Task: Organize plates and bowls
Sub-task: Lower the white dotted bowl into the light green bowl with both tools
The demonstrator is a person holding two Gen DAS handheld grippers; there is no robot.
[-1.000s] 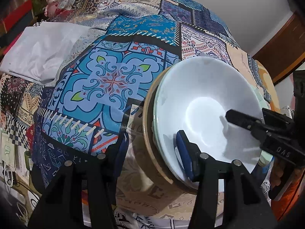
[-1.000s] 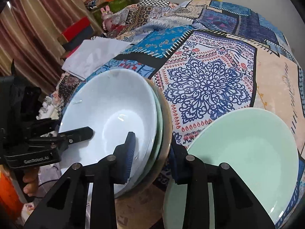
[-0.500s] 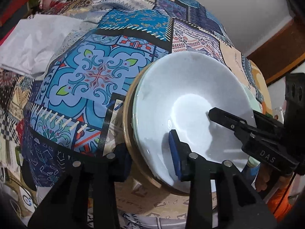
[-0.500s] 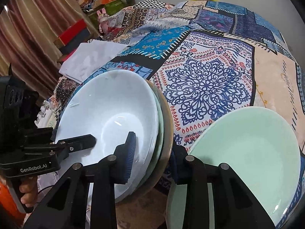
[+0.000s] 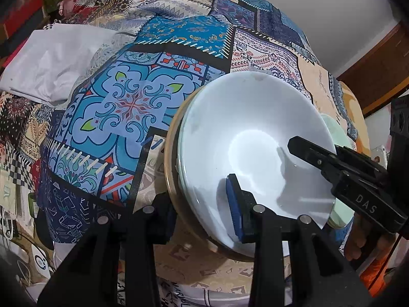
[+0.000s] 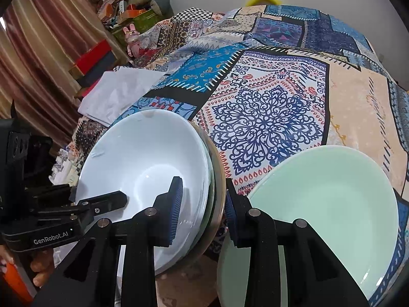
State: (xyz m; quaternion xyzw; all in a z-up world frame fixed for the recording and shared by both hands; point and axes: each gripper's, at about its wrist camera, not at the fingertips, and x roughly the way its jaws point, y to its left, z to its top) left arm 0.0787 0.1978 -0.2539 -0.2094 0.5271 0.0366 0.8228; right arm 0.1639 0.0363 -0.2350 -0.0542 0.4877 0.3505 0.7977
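Note:
A white bowl (image 5: 255, 133) tops a stack with a pale green plate and a tan plate (image 5: 170, 153) beneath, on the patchwork cover. My left gripper (image 5: 202, 209) is shut on the stack's near rim, one pad inside the bowl and one outside the tan plate. My right gripper (image 6: 203, 212) clamps the opposite rim of the same white bowl (image 6: 143, 158) and stack. Each gripper shows in the other's view: the right gripper (image 5: 319, 158) and the left gripper (image 6: 102, 202). A mint green bowl (image 6: 319, 204) sits beside the stack, to the right.
A colourful patchwork cover (image 6: 268, 122) spreads over the surface. A white folded cloth (image 5: 51, 58) lies at its far left. Boxes, a curtain and clutter (image 6: 97, 58) stand beyond the left edge. A hand (image 6: 38, 263) holds the left gripper's handle.
My left gripper's fingers have drawn together onto the stack's rim. The right gripper has kept its hold, and the stack has barely shifted.

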